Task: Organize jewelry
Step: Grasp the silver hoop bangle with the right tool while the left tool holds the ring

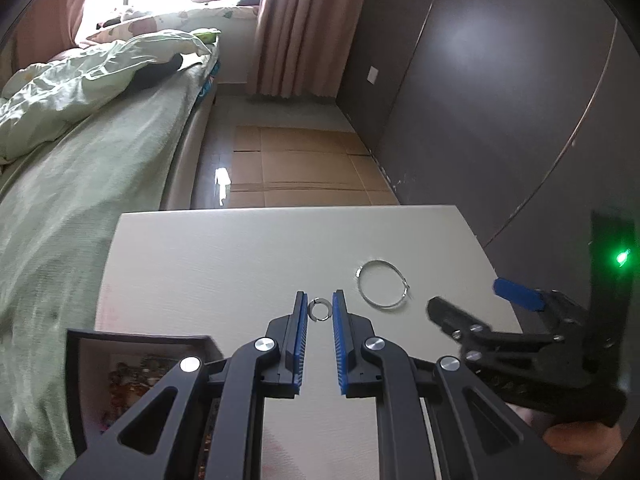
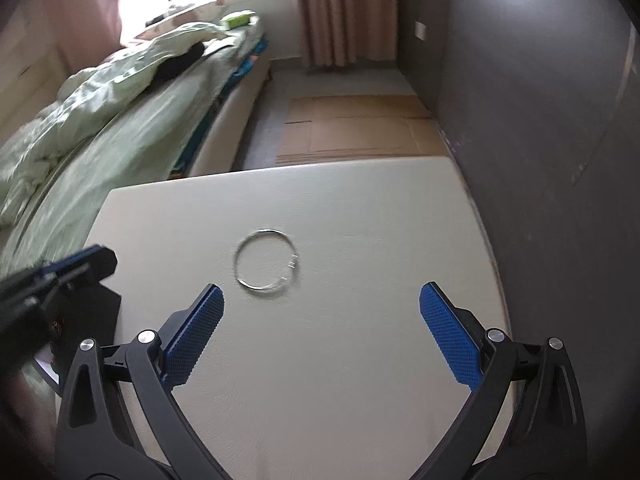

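Note:
My left gripper is shut on a small silver ring, pinched between its blue pads above the white table. A thin silver bangle lies flat on the table just right of the ring. My right gripper stands wide open with nothing between its fingers, and the bangle lies a little ahead of its left finger. In the left wrist view the right gripper hovers right of the bangle. An open black jewelry box with several pieces inside sits at the lower left.
A bed with green bedding runs along the table's left side. Flattened cardboard covers the floor beyond the far edge. A dark wall stands close on the right. A hand holds the right gripper.

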A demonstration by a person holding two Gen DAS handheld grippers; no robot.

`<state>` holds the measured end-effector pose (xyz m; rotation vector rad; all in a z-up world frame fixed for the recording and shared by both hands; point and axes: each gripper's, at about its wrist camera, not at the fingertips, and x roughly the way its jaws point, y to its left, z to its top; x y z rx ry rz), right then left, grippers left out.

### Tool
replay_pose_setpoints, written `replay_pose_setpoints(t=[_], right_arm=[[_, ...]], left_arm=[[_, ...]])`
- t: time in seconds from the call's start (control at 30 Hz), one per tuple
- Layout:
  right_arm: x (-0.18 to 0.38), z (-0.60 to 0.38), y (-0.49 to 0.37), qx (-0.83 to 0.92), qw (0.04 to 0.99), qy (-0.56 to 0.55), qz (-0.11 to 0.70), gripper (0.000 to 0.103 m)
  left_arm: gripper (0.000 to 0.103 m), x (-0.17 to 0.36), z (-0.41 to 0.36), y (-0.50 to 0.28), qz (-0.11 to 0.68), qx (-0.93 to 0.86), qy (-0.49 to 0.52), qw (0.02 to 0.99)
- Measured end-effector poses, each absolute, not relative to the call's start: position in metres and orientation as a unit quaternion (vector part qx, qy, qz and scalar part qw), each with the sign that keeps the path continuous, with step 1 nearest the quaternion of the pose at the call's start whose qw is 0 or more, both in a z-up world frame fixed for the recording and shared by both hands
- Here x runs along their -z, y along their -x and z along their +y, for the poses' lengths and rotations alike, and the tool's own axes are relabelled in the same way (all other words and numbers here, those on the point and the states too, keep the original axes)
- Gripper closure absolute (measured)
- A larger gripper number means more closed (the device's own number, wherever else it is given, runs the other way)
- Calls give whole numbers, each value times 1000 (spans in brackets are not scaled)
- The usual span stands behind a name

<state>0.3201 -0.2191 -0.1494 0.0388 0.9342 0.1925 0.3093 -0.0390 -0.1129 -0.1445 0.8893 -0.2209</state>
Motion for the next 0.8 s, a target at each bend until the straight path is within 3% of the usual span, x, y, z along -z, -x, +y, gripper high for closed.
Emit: replay_pose_setpoints(t=[0.1,0.27,0.8], right_arm=[[159,-209,-324,-107,883,-3,456,6],[177,-193,-334,-113,874,15,472,22],[191,-168,-356,-121,874,57,468,24]], left_arm=[[92,109,-32,-307,425,110,73,896],[92,106,-25,-303,420,113,78,897],[92,94,-8,-303,413,107,102,899]])
